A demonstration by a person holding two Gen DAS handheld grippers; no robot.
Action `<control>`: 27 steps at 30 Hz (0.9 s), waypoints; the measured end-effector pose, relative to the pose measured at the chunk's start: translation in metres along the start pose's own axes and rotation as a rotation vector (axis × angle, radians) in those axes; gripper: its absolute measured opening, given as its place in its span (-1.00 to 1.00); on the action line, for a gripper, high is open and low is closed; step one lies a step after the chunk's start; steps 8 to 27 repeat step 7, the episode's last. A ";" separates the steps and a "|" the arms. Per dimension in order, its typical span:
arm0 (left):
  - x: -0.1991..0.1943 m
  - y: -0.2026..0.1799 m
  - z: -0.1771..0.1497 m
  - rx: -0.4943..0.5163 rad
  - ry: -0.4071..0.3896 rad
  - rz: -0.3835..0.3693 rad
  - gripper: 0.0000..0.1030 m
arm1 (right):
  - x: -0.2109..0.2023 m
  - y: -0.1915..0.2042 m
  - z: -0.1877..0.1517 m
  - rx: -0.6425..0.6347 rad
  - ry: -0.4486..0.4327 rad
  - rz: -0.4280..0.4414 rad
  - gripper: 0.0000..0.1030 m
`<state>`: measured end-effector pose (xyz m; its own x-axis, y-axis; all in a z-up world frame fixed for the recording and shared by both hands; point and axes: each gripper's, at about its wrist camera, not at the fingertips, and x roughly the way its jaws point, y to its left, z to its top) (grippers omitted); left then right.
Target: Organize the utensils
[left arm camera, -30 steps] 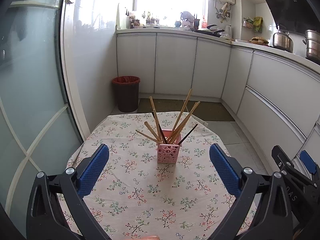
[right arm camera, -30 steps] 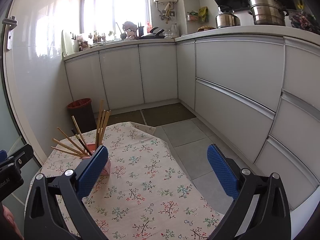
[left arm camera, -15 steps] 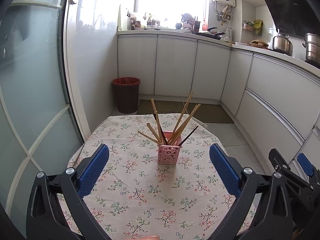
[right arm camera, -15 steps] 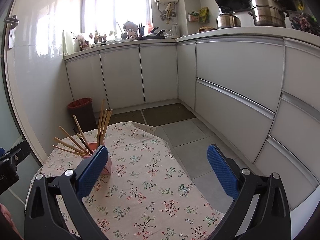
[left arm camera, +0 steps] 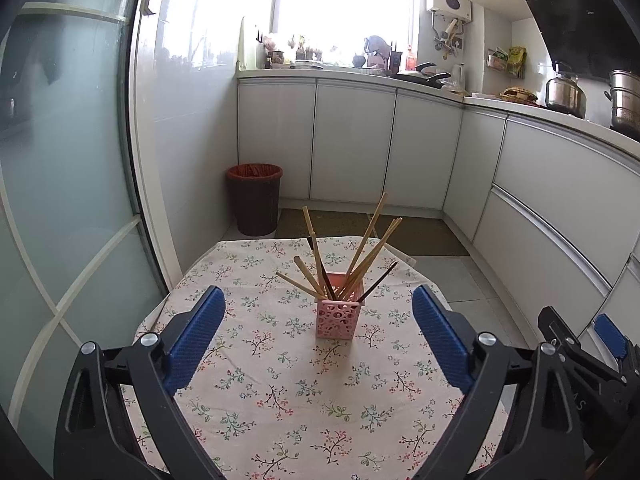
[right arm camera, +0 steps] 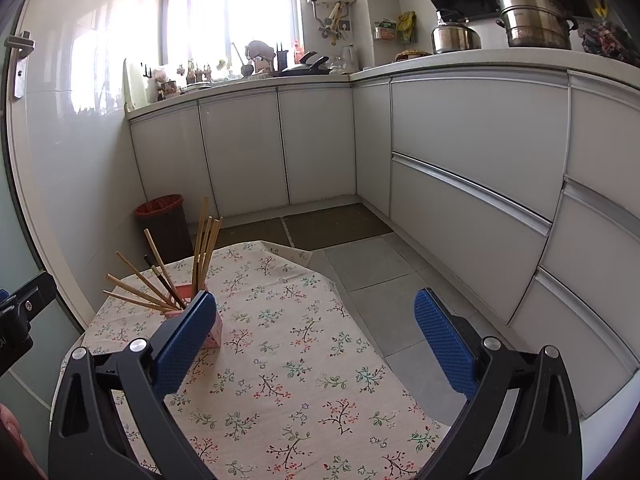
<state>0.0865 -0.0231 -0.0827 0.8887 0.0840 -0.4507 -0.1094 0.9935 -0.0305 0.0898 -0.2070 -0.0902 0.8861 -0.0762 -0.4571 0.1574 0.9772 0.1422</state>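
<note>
Far left: frosted glass door (left arm camera: pixel 68 184) with pale crossbars; a dark waste bin (left arm camera: pixel 255 199) with a red liner stands on the floor beyond the table's far-left corner, against the white cabinets (left arm camera: pixel 352 144).

Left gripper (left arm camera: pixel 316 328): jaws spread wide, nothing between the blue pads (left arm camera: pixel 196 336). It hovers over the near part of the table, well apart from the holder.

Table centre: floral tablecloth (left arm camera: pixel 280 380) covers the table. Pink perforated holder (left arm camera: pixel 338 312) stands upright on it, toward the far half. Chopsticks (left arm camera: pixel 360 256) stand inside, fanned out: several pale wooden ones leaning left and right, plus at least two dark ones. Exact count not readable where the sticks overlap.

Right gripper (right arm camera: pixel 316 328): jaws spread wide, empty. In the right wrist view the holder (right arm camera: pixel 216 330) sits far-left, mostly hidden behind the left pad (right arm camera: pixel 186 336); whether pad and holder touch cannot be told from this angle, though the left wrist view shows this gripper (left arm camera: pixel 608 336) well off to the right of the holder.

Right: grey tiled floor (right arm camera: pixel 384 276), drawer fronts (right arm camera: pixel 472 184) under a white counter carrying a kettle (right arm camera: pixel 454 36) and a stacked steel pot (right arm camera: pixel 536 20).
</note>
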 end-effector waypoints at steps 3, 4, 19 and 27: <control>0.002 -0.003 0.000 0.019 0.009 0.014 0.87 | 0.000 -0.002 0.001 0.004 -0.002 0.000 0.88; 0.003 -0.003 0.000 0.018 0.015 0.007 0.87 | 0.000 -0.002 0.000 0.007 -0.001 0.002 0.88; 0.007 -0.004 -0.001 0.016 0.039 -0.012 0.87 | 0.002 -0.004 0.000 0.014 0.002 0.003 0.88; 0.007 -0.004 -0.001 0.016 0.039 -0.012 0.87 | 0.002 -0.004 0.000 0.014 0.002 0.003 0.88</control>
